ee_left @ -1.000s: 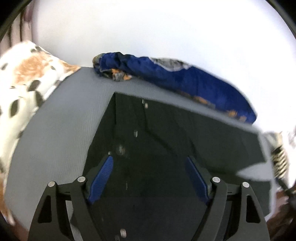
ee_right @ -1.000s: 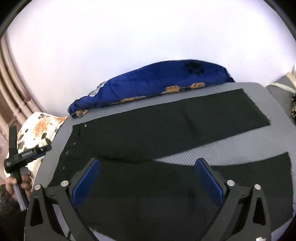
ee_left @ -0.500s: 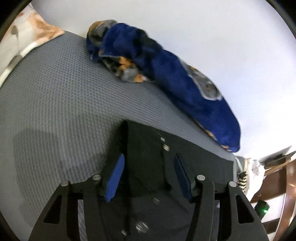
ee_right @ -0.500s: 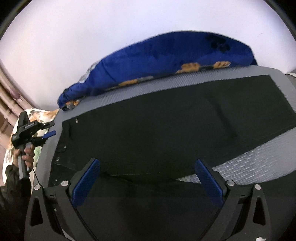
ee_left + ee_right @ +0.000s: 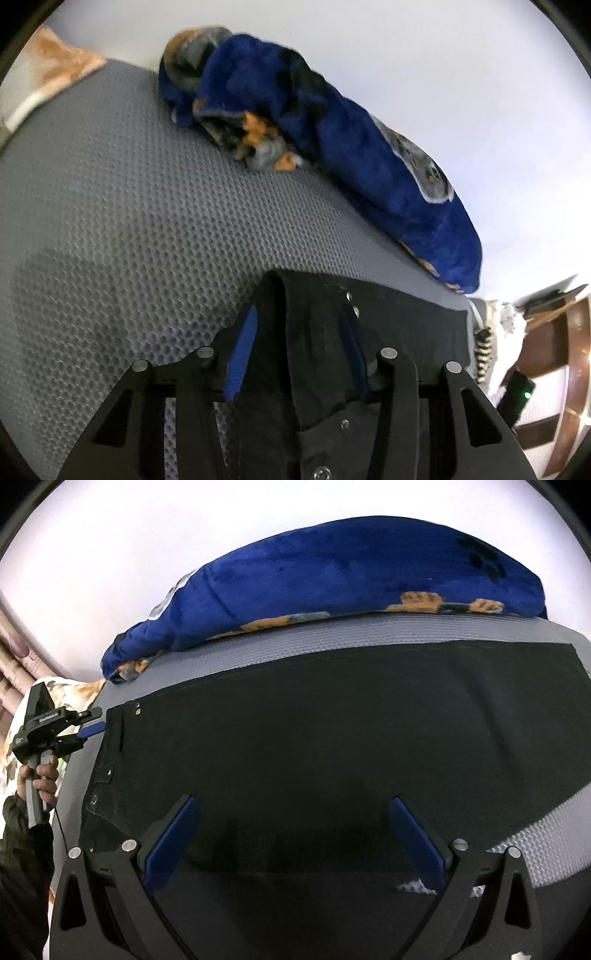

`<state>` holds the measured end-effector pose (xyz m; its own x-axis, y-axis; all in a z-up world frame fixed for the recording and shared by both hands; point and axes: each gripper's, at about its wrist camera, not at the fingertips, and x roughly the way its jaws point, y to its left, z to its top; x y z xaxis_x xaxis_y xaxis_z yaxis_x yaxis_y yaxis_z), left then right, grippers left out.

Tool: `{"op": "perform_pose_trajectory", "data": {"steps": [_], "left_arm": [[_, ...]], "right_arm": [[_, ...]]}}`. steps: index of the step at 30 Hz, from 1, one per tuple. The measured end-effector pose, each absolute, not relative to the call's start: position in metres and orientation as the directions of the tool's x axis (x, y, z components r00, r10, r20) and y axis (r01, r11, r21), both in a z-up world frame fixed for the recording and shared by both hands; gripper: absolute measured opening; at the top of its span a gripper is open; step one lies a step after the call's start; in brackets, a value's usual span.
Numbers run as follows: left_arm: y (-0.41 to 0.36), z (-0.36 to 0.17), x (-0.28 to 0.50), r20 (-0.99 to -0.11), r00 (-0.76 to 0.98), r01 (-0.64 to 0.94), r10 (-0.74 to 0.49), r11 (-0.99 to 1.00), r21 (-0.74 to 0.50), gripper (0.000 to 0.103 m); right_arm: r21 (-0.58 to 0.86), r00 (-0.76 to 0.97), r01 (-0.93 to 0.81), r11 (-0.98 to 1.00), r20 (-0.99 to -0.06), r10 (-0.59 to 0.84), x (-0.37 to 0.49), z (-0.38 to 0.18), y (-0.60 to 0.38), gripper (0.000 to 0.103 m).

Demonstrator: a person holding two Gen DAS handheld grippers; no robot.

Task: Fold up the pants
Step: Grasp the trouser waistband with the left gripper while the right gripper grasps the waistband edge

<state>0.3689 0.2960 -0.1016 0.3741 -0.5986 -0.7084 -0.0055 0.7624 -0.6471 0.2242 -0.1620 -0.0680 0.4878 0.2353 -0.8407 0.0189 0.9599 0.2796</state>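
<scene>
Black pants (image 5: 314, 738) lie spread flat on a grey textured mattress (image 5: 110, 221). In the left wrist view my left gripper (image 5: 299, 332) has its blue pads around the bunched waistband of the pants (image 5: 306, 332), with rivets showing beside the right pad; the pads have narrowed on the cloth. In the right wrist view the left gripper (image 5: 86, 725) sits at the waistband's far corner, held by a hand. My right gripper (image 5: 293, 834) is wide open and empty, low over the middle of the pants.
A rolled blue blanket (image 5: 332, 583) with orange paw prints lies along the far edge of the mattress by the white wall; it also shows in the left wrist view (image 5: 332, 147). A white and orange patterned pillow (image 5: 44, 74) lies at the left. Wooden furniture (image 5: 561, 369) stands at the right.
My left gripper has gone from wide open above the pants to the waistband corner and narrowed on it. My right gripper has come lower and closer over the pants, still open.
</scene>
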Motion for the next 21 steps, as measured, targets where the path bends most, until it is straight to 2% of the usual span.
{"op": "perform_pose_trajectory", "data": {"steps": [3, 5, 12, 21], "left_arm": [[0.294, -0.106, 0.367, -0.695, 0.368, -0.012, -0.618, 0.744, -0.668, 0.045], [0.290, -0.106, 0.366, -0.716, 0.346, -0.029, -0.606, 0.757, -0.653, 0.039], [0.291, -0.118, 0.370, -0.689, 0.335, -0.063, -0.642, 0.715, -0.697, 0.039], [0.280, -0.133, 0.383, -0.567, 0.318, 0.004, -0.760, 0.599, -0.800, 0.039]], "right_arm": [[0.275, 0.476, 0.003, 0.961, -0.846, 0.241, 0.230, -0.073, -0.155, 0.102], [0.280, 0.469, -0.006, 0.960, -0.847, 0.250, 0.233, -0.075, -0.150, 0.102], [0.280, 0.477, -0.033, 0.960, -0.839, 0.261, 0.238, -0.074, -0.143, 0.102], [0.296, 0.480, -0.037, 0.955, -0.832, 0.277, 0.240, -0.076, -0.142, 0.102]]}}
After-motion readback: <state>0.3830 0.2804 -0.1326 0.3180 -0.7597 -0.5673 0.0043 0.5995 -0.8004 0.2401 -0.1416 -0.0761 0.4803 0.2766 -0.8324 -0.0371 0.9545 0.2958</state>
